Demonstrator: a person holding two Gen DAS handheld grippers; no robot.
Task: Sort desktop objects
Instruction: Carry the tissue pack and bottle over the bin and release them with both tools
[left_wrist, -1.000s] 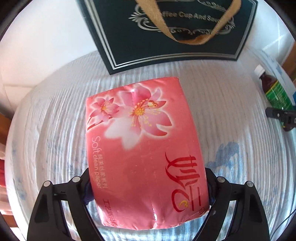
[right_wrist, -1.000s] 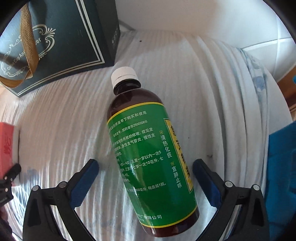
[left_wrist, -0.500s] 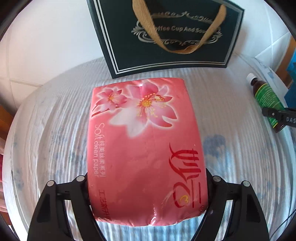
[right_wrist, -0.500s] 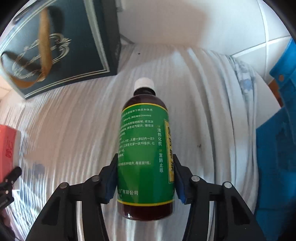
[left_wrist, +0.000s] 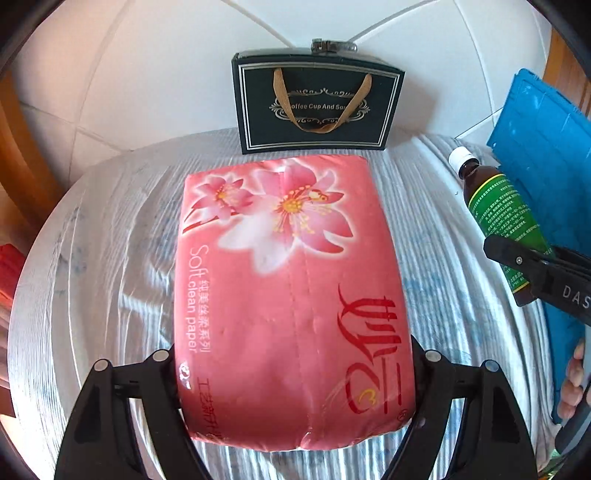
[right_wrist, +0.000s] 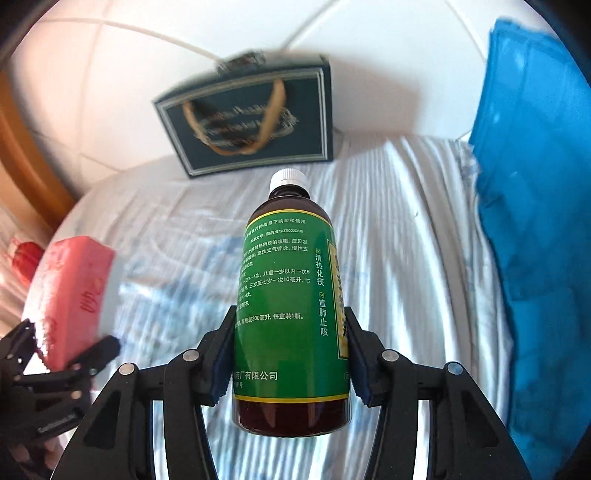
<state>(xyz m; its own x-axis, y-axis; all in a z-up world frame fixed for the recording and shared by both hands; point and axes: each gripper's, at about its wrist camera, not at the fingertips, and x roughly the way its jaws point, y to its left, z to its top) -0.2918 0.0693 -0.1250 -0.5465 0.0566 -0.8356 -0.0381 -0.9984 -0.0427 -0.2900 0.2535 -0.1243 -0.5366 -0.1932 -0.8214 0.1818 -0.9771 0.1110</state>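
My left gripper (left_wrist: 291, 373) is shut on a pink tissue pack (left_wrist: 291, 295) with flower print and holds it above the white striped cloth (left_wrist: 110, 240). My right gripper (right_wrist: 290, 354) is shut on a brown medicine bottle (right_wrist: 288, 295) with a green label and white cap, lifted off the cloth. The bottle (left_wrist: 495, 218) and the right gripper show at the right edge of the left wrist view. The tissue pack (right_wrist: 70, 291) and the left gripper show at the left of the right wrist view.
A dark gift bag (left_wrist: 317, 107) with gold ribbon handles stands at the back against the white tiled wall; it also shows in the right wrist view (right_wrist: 251, 114). A blue padded thing (right_wrist: 535, 221) lies along the right side. Something red (right_wrist: 22, 254) lies at the far left.
Both grippers have risen and drawn back, lifting the tissue pack and the bottle. The right gripper closed on the bottle within the last second. The gift bag looks farther away.
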